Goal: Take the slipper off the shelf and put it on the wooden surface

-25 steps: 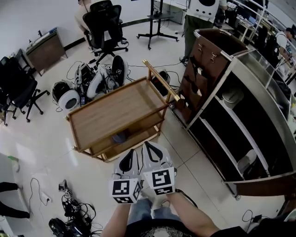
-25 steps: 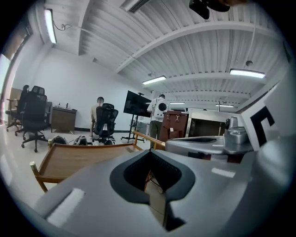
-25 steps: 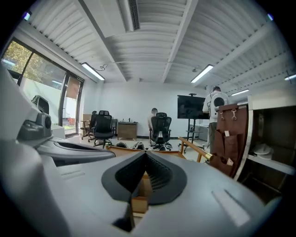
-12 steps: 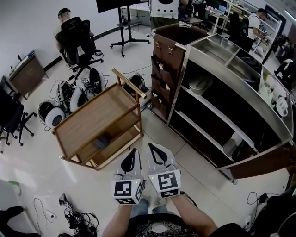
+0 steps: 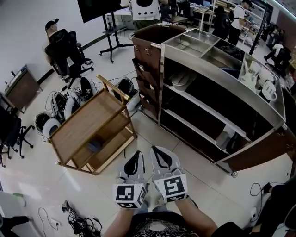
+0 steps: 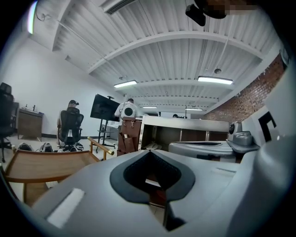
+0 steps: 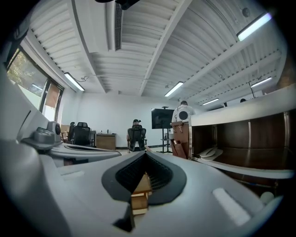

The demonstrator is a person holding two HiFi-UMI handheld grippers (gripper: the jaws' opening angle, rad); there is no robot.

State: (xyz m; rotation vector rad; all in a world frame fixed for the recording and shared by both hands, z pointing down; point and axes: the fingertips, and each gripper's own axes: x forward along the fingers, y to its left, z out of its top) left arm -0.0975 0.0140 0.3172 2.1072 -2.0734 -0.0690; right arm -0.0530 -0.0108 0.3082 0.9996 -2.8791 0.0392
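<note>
Well short of the slipper (image 5: pixel 180 79), left gripper (image 5: pixel 134 155) and right gripper (image 5: pixel 158 151) (side by side), fingers closed.

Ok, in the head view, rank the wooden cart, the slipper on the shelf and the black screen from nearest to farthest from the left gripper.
From the left gripper:
1. wooden cart, just ahead, to the left.
2. slipper, ahead to the right, lying on the upper shelf.
3. black screen, far off at the top of the view.
</note>
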